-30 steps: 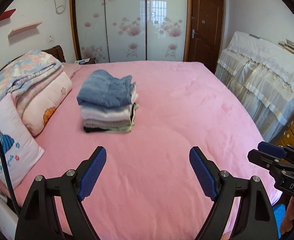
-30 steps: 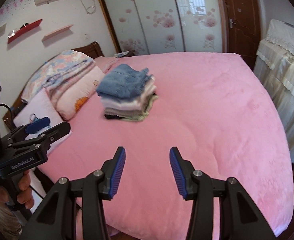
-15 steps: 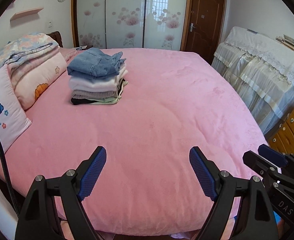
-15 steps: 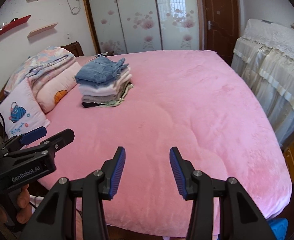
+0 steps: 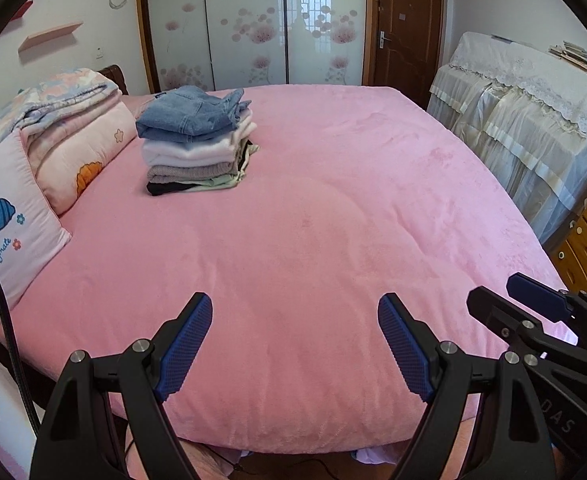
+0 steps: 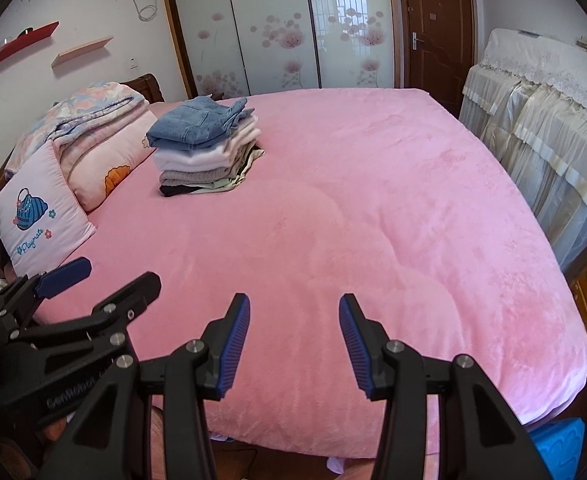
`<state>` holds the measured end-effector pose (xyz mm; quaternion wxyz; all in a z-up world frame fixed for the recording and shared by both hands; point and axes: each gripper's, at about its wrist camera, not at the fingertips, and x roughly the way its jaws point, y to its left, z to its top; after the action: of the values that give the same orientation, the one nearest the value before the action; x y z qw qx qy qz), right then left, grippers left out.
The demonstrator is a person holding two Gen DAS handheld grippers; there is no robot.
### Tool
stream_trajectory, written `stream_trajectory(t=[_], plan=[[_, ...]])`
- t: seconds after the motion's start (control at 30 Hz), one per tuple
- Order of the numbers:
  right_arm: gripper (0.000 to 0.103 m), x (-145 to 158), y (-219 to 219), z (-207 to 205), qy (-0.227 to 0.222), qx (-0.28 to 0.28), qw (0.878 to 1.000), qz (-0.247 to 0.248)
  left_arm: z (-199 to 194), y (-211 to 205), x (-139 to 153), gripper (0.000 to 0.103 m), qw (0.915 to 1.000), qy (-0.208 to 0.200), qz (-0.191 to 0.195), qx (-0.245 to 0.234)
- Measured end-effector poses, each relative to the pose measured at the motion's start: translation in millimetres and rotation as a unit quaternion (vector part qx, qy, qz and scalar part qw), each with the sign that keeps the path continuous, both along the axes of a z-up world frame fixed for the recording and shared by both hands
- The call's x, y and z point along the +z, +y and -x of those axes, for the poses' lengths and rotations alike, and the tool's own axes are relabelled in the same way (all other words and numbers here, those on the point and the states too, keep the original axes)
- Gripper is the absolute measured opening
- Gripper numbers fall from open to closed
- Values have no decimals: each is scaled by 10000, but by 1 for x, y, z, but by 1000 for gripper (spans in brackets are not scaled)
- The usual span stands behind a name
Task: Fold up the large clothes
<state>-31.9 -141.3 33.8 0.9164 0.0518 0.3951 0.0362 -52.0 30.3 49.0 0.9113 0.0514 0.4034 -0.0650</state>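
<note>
Both grippers, left (image 5: pixel 295 344) and right (image 6: pixel 294 342), hang wide open and empty at the bed's (image 5: pixel 333 220) foot. The stack (image 5: pixel 197 144) sits well ahead toward the pillows (image 5: pixel 73 160), up-left of both, so probably left's nearer.

The pillow (image 6: pixel 39 220) reads "Playmate"; the right tool (image 5: pixel 533 320) body reads "DAS".

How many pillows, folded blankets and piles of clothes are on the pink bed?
Pillows: 2, the handbag pillow and the long orange-flower pillow.
Folded blankets: 1, the floral blanket on top of the long pillow.
Piles of clothes: 1, the folded stack with jeans on top.
Total: 4
</note>
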Motion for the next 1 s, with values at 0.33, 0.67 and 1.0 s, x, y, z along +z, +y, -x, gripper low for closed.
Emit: stream_trajectory(t=[0.33, 0.67, 1.0], plan=[[47, -14, 4, -4, 144, 51, 9998, -115, -7, 8, -15, 84, 9996, 253, 36, 119], [47, -14, 3, -3, 121, 70, 9998, -138, -9, 12, -19, 84, 9991, 376, 114, 166], [47, -10, 6, 1, -12, -13, 10000, -48, -9, 15, -17, 84, 9993, 320, 122, 150]])
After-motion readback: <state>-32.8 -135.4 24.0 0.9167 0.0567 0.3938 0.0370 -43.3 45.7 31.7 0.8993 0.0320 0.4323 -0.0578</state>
